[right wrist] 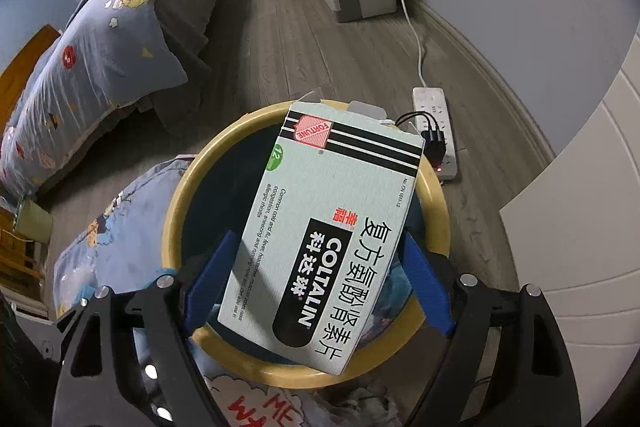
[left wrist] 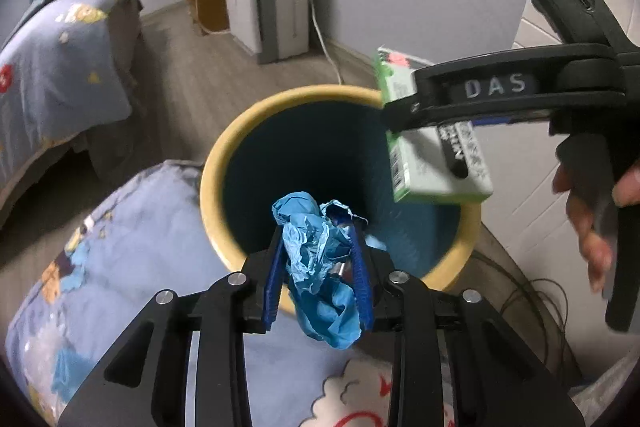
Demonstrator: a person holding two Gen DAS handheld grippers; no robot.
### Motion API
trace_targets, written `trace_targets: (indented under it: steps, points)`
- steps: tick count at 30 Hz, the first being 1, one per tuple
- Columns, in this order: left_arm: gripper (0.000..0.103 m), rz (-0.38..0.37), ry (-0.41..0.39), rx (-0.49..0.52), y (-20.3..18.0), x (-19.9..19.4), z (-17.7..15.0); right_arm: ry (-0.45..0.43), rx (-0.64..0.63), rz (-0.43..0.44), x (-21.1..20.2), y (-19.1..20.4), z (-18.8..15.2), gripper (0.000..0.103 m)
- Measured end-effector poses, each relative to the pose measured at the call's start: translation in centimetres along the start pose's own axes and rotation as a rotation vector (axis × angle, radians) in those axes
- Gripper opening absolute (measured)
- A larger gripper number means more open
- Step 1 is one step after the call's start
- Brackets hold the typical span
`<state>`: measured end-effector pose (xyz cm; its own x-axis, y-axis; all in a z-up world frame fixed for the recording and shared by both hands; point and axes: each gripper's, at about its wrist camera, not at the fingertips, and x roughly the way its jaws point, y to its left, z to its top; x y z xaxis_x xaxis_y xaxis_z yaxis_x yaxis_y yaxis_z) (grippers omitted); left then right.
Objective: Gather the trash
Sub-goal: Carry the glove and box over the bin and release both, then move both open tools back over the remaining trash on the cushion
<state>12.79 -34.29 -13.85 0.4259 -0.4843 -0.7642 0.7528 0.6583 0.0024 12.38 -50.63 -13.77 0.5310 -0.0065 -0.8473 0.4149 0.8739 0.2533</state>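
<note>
The left gripper [left wrist: 316, 267] is squeezed shut on a crumpled blue wrapper [left wrist: 320, 267]. It looks light, soft and crinkly, so a pinch around its middle should hold it fine. It hangs just over the near rim of the bin [left wrist: 224, 147], which is yellow outside and dark blue inside. The right gripper [right wrist: 316, 283] has its blue fingers [right wrist: 206, 287] on both sides of a pale green medicine box [right wrist: 320, 247] with 3 black stripes. The box looks light, stiff and easy to dent. It sits tilted over the bin's [right wrist: 176, 211] open top.
</note>
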Motion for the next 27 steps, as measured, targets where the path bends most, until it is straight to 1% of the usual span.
trace_targets:
  steps: [1,2,3,6,7,8,10,11,12,15,17,21,27]
  points:
    - [0.053,0.006,-0.007,0.0,0.0,0.0,0.1,0.005,0.006,0.003,0.1,-0.1,0.0,0.082]
    - [0.069,0.009,-0.018,0.0,-0.1,-0.2,0.1,0.008,0.009,0.007,0.1,-0.1,0.0,0.084]
    - [0.078,0.016,-0.033,0.004,-0.1,-0.5,0.0,0.009,0.01,0.006,0.2,0.0,0.0,0.087]
    - [0.081,0.017,-0.05,0.011,-0.1,-0.9,-0.1,-0.009,0.017,0.01,-0.2,-0.2,0.2,0.09]
    - [0.082,0.019,-0.049,0.009,0.0,-1.0,-0.1,-0.015,0.02,0.01,-0.4,-0.3,0.3,0.094]
    - [0.083,0.02,-0.05,0.005,0.0,-1.3,-0.1,-0.021,0.021,0.012,-0.6,-0.3,0.4,0.094]
    - [0.086,0.023,-0.059,-0.004,0.5,-2.6,-0.5,-0.032,0.021,0.009,-1.1,-0.1,0.6,0.094]
    - [0.09,0.031,-0.07,-0.009,0.9,-3.6,-0.9,-0.038,0.024,0.009,-1.4,0.0,0.6,0.094]
    - [0.091,0.038,-0.084,-0.013,1.3,-4.6,-1.2,-0.042,0.027,0.012,-1.6,0.3,0.7,0.094]
    - [0.092,0.075,-0.098,-0.027,3.1,-7.6,-2.1,-0.06,0.037,0.036,-2.7,1.8,0.8,0.095]
    - [0.092,0.096,-0.102,-0.054,4.7,-9.7,-2.8,-0.073,0.028,0.053,-3.5,3.4,0.9,0.097]
    - [0.094,0.156,-0.123,-0.093,8.3,-14.4,-4.1,-0.105,-0.041,0.082,-5.3,7.8,0.7,0.097]
    - [0.094,0.314,-0.14,-0.147,14.3,-22.0,-7.1,-0.136,-0.135,0.128,-7.3,14.3,-0.6,0.097]
